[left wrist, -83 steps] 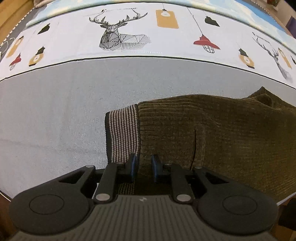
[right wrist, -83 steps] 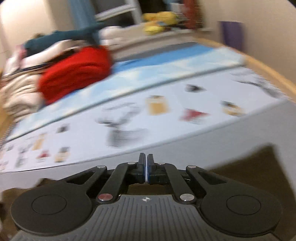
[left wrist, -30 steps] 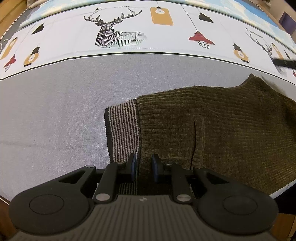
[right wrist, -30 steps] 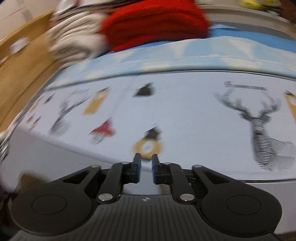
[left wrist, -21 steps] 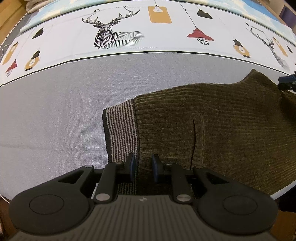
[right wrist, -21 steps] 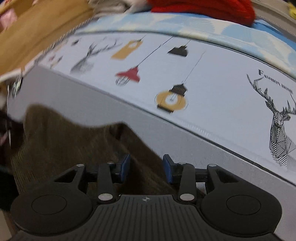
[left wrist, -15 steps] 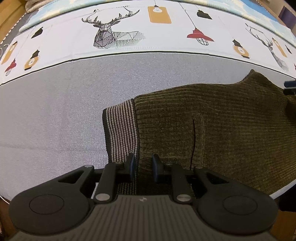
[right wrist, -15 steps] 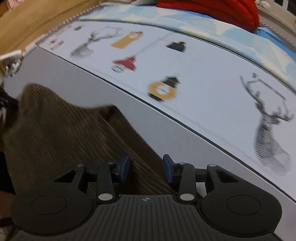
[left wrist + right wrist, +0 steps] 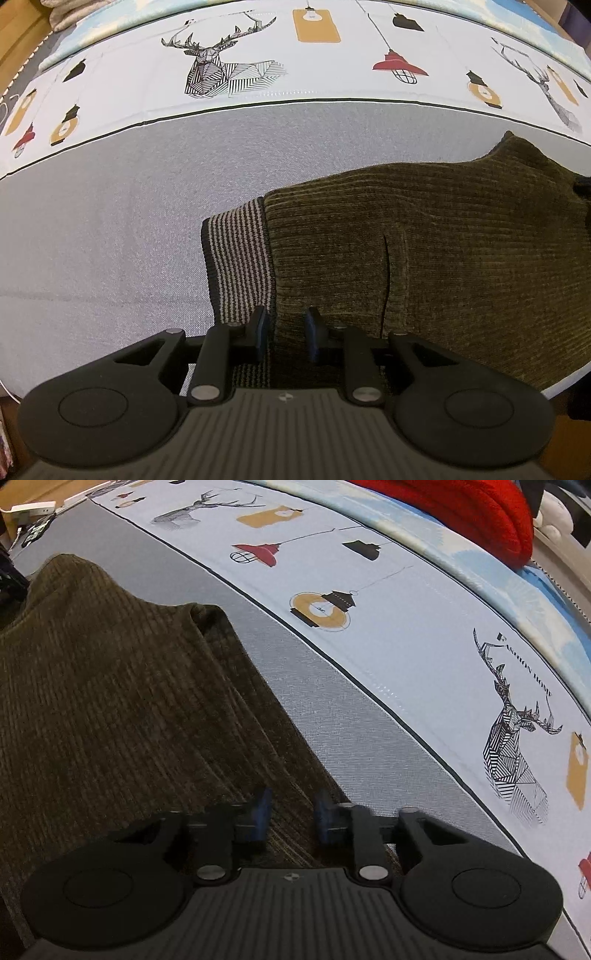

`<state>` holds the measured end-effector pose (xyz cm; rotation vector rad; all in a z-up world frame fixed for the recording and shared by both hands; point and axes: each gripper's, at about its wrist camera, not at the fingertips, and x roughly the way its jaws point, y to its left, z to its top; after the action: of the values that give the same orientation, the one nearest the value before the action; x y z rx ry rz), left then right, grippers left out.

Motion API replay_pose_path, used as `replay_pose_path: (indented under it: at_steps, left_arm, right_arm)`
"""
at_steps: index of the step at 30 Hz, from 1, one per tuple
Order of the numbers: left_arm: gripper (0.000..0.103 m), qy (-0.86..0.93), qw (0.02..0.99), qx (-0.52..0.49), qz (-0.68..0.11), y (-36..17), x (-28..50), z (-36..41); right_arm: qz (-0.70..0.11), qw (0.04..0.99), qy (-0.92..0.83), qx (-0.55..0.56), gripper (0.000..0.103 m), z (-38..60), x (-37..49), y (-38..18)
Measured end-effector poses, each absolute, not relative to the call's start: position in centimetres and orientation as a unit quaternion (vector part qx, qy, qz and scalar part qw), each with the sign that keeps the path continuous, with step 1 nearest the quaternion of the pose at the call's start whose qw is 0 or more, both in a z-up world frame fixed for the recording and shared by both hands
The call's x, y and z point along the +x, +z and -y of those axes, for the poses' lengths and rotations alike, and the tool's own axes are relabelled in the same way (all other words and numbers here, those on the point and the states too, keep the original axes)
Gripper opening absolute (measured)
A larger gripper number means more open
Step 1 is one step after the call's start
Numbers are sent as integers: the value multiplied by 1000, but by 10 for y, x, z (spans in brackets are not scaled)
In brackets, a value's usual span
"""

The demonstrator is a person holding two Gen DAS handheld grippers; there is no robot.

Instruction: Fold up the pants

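The olive-brown ribbed pants (image 9: 424,236) lie flat on the grey bed cover (image 9: 110,221), with a striped grey and black waistband (image 9: 236,258) at their left end. My left gripper (image 9: 286,328) is slightly open, low over the pants just right of the waistband, at their near edge. My right gripper (image 9: 291,812) is open, low over the far right edge of the pants (image 9: 110,701), with cloth between and under its fingers. A raised fold (image 9: 207,620) of the pants lies ahead of it.
The bed sheet has a white band printed with deer and lamps (image 9: 229,74) beyond the grey strip. A red knitted garment (image 9: 461,506) lies at the back of the bed. A white power strip (image 9: 33,507) sits at the far left edge.
My right gripper has swung down from the printed sheet to the pants' edge and opened. The raised far corner of the pants has been laid flat. My left gripper has stayed in place.
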<state>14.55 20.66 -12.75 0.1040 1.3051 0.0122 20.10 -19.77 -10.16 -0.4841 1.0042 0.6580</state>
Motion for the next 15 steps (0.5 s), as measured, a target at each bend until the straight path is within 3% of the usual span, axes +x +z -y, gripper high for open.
replay_pose_path:
  at_steps: [3,4,8,15]
  left_arm:
    - [25,7,793,52,-607,-127,146,-205]
    - [25,8,793,54,-607,-127,146,-205]
    - [27,9,792,53,-608,-126,147,-203]
    - [32,22,811,42,-584,-107,149,-202]
  right_arm:
    - [-455,833,275,-153,4,219,215,-84]
    - [-447,842,263,-148,0,222,215,-82]
    - [-436,863,195,-164,0,238,216,-84]
    - [-426,853,289,-84,2,266,191,-57]
